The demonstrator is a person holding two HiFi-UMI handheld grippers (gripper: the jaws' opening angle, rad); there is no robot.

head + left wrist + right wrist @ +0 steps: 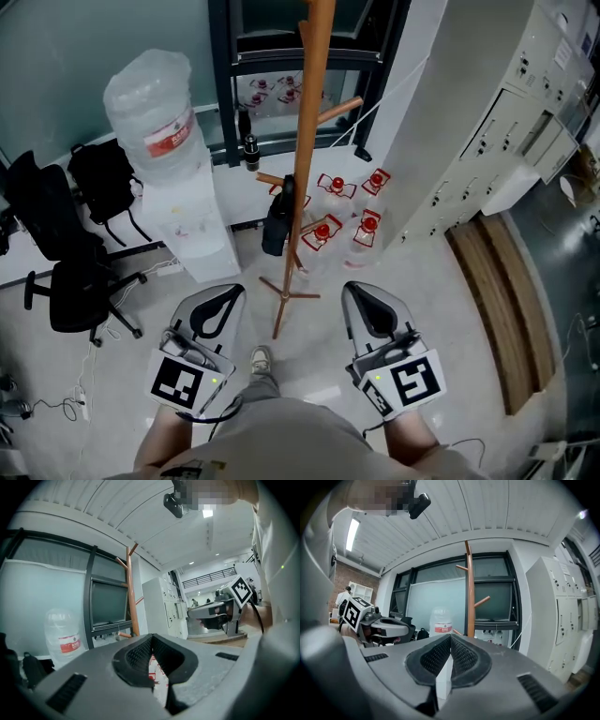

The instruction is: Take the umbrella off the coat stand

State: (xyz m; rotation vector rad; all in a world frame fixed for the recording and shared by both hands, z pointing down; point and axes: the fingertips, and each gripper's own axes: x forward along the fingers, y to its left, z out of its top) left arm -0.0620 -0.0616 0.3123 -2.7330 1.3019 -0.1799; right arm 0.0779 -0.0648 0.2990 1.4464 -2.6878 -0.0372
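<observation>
Head view, reading from near to far: the person's shoe (261, 359) sits at 6 o'clock. The left gripper (225, 295) and right gripper (364, 298) are held level on either side of it, and each gripper view shows jaws clenched tip to tip with nothing between them (left gripper (152, 637); right gripper (450, 637)). Beyond them rises the coat stand (305, 159), a wooden pole on a spread foot. The umbrella (277, 223) is a dark, folded compact bundle hanging from a low peg (270, 178) on the pole's 9 o'clock side, clear of the floor. It lies at about 1 o'clock from the left jaws and between 10 and 11 o'clock from the right, well apart from both. Neither gripper view shows it clearly, though the pole appears in each ( (132, 597); (470, 592)). The umbrella is judged light, with soft and probably slippery fabric wrapped over a stiff core, so it is likely to swing once touched. The firm upper body just below the peg looks the best place to pinch it, then raise it off the peg's upturned end. Whether a strap or the handle carries it cannot be told. Farther back stand a water dispenser (192, 225) at 10 o'clock and red-capped water jugs (323, 234) behind the stand.
</observation>
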